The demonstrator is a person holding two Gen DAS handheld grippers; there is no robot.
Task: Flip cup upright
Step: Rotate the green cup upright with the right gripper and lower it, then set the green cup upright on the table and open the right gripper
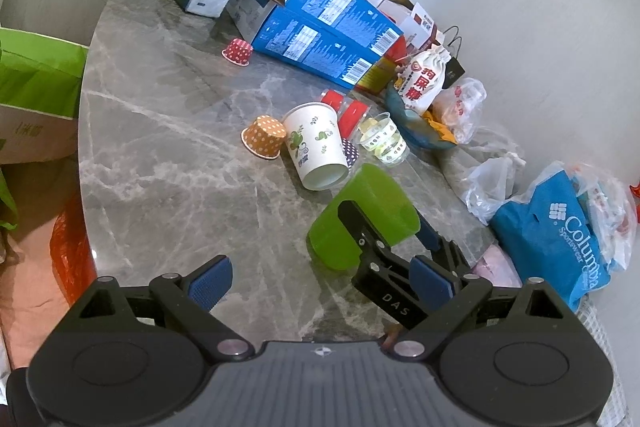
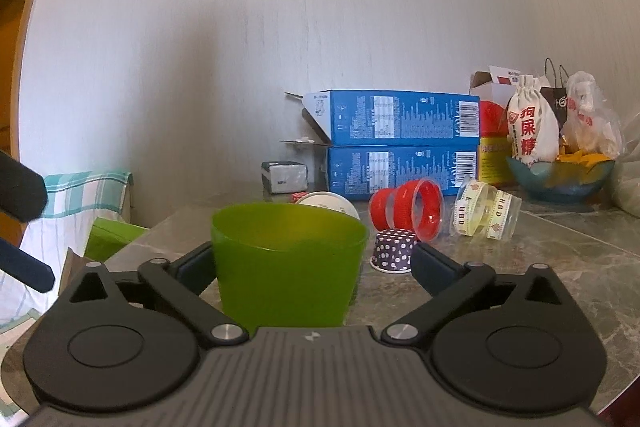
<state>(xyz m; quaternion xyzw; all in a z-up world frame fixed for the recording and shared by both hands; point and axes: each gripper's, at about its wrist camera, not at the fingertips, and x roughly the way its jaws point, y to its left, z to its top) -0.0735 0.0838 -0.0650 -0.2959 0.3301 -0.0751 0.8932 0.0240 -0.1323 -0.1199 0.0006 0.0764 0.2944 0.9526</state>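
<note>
A green plastic cup [image 2: 286, 267] stands upright, mouth up, on the marble table [image 1: 160, 155] between the fingers of my right gripper [image 2: 308, 269]. The jaws stand wide around it, and whether they touch it I cannot tell. In the left wrist view the same green cup [image 1: 372, 203] shows with the right gripper [image 1: 384, 227] around it. My left gripper [image 1: 320, 283] is open and empty, above the table's near part. A white paper cup [image 1: 318, 147] with a green leaf print lies on its side behind the green cup.
An orange dotted cup [image 1: 264, 137], a purple dotted cup [image 2: 394, 251], red cups [image 2: 412, 213] and clear printed cups [image 2: 486, 213] lie near. Two blue boxes [image 2: 400, 143] are stacked at the wall. A bowl [image 2: 560, 175], bags [image 1: 560, 243] and a red dotted cup [image 1: 238, 51] crowd the far side.
</note>
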